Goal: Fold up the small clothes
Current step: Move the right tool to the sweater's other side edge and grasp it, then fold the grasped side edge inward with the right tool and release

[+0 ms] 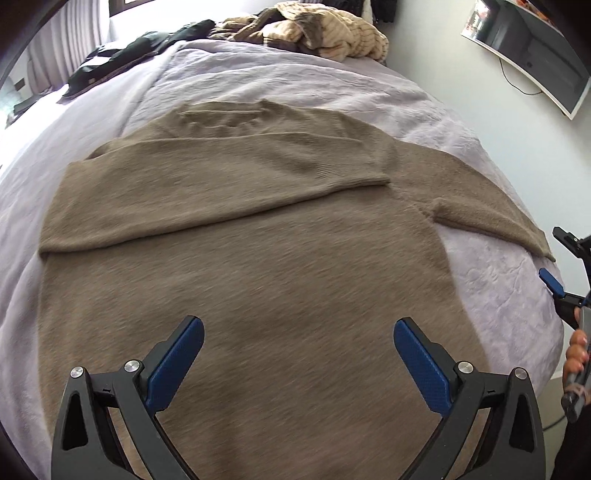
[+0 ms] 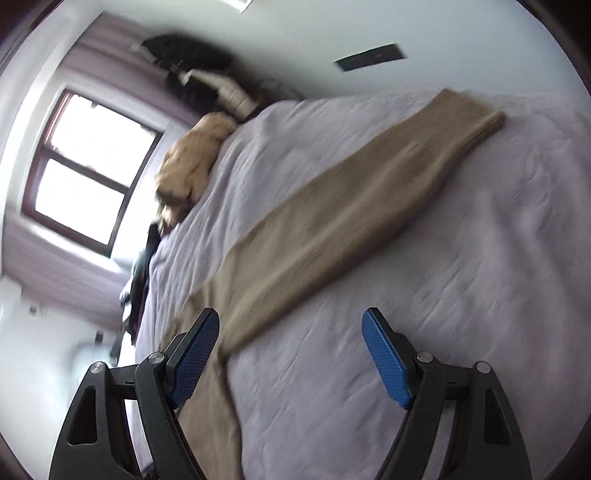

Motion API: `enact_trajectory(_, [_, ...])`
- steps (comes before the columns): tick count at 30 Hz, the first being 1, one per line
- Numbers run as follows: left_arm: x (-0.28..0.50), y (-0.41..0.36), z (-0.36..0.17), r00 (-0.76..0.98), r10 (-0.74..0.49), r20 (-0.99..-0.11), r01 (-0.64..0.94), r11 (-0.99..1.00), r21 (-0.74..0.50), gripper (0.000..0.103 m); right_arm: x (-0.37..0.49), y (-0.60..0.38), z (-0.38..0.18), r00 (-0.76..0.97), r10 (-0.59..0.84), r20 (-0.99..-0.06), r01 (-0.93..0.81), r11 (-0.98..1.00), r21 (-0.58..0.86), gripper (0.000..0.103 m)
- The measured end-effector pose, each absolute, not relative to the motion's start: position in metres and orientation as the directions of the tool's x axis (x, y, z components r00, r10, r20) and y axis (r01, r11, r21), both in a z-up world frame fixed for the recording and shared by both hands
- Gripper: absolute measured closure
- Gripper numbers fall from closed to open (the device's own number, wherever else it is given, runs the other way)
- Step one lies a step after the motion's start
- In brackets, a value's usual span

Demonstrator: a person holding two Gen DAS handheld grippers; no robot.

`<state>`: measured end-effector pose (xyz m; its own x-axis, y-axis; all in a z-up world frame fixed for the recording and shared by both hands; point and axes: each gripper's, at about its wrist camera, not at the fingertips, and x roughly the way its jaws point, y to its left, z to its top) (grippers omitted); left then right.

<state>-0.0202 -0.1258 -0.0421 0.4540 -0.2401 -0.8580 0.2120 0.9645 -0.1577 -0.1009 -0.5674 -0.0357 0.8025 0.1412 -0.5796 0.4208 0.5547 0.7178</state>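
Note:
A tan knit sweater [image 1: 258,258] lies flat on the lilac bed cover [image 1: 491,280]. Its left sleeve [image 1: 240,184] is folded across the chest. Its right sleeve [image 1: 491,206] stretches out to the right. My left gripper [image 1: 298,332] is open and empty above the sweater's lower body. My right gripper [image 2: 290,325] is open and empty, hovering over the outstretched sleeve [image 2: 369,206] near the armpit. The right gripper also shows at the right edge of the left wrist view [image 1: 557,266].
A heap of beige and brown clothes [image 1: 314,29] and dark clothes [image 1: 133,55] lie at the far end of the bed. A wall-mounted screen [image 1: 535,48] is at the right. A window [image 2: 85,166] is beyond the bed.

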Motion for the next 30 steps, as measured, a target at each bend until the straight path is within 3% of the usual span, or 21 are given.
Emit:
enact_trajectory(8, [-0.005,-0.172,-0.041,0.479,-0.154,-0.864,0.257,0.966,-0.03,0.0,-0.087,-0.626,-0.062,0.858,0.121,-0.498,0.432,0.354,0.83,0.021])
enact_trajectory(16, [0.006,-0.176,-0.04,0.481,-0.148,-0.864,0.247,0.969,-0.028,0.0,-0.068,-0.64,-0.068,0.888,0.111,-0.446,0.4,0.295,0.868,0.022])
enact_trajectory(18, [0.008,-0.175,-0.041,0.482,-0.14,-0.865,0.243,0.97,-0.022,0.0,-0.067,-0.641,-0.07,0.887,0.11,-0.449,0.404,0.286,0.869,0.036])
enact_trajectory(20, [0.011,-0.173,-0.042,0.483,-0.132,-0.865,0.24,0.971,-0.014,0.0,-0.07,-0.642,-0.077,0.888,0.14,-0.439,0.393,0.265,0.88,0.083])
enact_trajectory(21, [0.012,-0.173,-0.043,0.483,-0.123,-0.867,0.239,0.971,-0.005,0.0,-0.074,-0.641,-0.079,0.889,0.152,-0.432,0.388,0.253,0.886,0.091])
enact_trajectory(26, [0.014,-0.168,-0.042,0.526,-0.025,-0.85,0.222,0.969,0.109,0.0,-0.067,-0.625,-0.071,0.898,0.172,-0.406,0.352,0.275,0.895,0.094])
enact_trajectory(30, [0.017,-0.155,-0.038,0.538,-0.025,-0.843,0.207,0.973,0.103,0.0,-0.053,-0.605,-0.048,0.902,0.189,-0.389,0.303,0.365,0.88,0.094])
